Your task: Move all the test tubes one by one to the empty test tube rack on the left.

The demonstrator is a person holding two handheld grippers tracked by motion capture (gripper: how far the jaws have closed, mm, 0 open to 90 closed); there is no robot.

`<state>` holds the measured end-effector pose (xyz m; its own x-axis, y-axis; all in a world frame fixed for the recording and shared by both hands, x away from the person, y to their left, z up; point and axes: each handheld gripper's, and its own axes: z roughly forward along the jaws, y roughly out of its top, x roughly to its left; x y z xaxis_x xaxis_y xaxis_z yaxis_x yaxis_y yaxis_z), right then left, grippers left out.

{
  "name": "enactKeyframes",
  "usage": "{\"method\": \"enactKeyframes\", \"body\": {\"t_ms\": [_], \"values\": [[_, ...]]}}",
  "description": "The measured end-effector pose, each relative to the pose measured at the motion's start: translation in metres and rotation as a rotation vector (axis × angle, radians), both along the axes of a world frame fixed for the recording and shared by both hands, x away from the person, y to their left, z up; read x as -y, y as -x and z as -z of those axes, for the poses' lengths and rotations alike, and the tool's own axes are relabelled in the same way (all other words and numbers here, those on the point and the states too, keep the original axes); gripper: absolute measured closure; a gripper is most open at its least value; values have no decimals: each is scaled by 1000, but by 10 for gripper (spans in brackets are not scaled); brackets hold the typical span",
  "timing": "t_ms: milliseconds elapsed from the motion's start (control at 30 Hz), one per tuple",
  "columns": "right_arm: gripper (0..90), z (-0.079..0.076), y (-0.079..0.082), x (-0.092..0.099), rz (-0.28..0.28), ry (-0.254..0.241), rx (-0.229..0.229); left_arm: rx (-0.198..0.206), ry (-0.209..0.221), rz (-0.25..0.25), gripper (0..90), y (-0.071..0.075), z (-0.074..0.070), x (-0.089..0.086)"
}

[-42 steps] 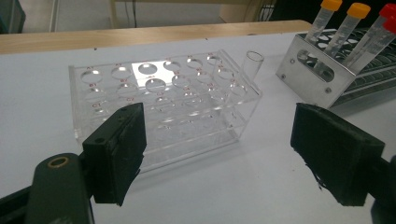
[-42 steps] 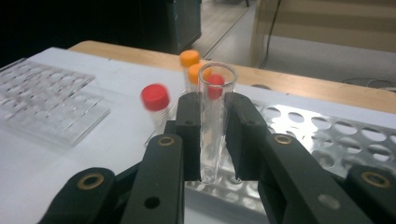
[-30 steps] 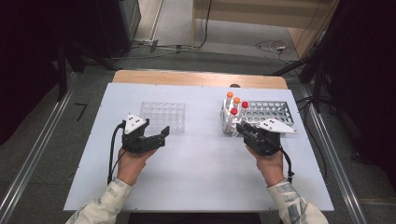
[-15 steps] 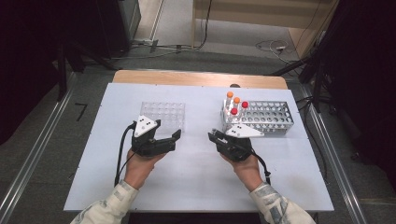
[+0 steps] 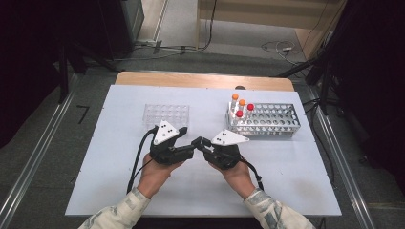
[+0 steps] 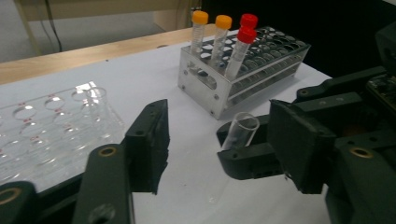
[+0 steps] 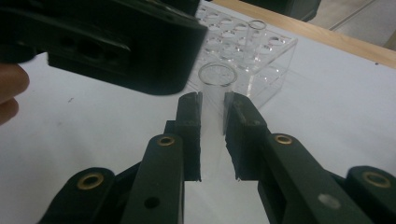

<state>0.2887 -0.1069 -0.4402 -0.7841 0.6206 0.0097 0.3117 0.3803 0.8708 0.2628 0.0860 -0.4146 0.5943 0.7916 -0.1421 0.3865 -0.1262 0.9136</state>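
Right now the right gripper (image 5: 203, 143) pinches a clear open tube (image 7: 217, 79) between its pads, mouth up and uncapped, above the white table (image 5: 286, 181) between the clear plastic rack (image 5: 166, 114) and the metal rack (image 5: 267, 120) (where four capped tubes (image 6: 223, 35) stand). The left gripper (image 5: 188, 151) comes in nose to nose; its jaws have just been closing and stand half wide, with the tube between them in the left gripper view but not yet pressed. The handover looks risky: if the right lets go before the left pads bite, the smooth tube could slip and roll. A skewed squeeze might also tip it out sideways.
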Motion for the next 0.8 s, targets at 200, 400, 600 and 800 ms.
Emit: {"method": "enactKeyframes", "body": {"t_ms": [200, 400, 600, 800], "values": [[737, 0, 3, -8, -22, 4, 0, 1, 1, 23, 568, 0, 1, 1], [737, -1, 3, -9, -22, -2, 0, -7, -5, 38, 650, -1, 3, 1], [737, -1, 4, -9, -26, -2, 4, -13, -10, 41, 696, -1, 4, 3], [737, -1, 4, -9, -24, -4, 5, -16, -11, 49, 742, -2, 4, 3]]}}
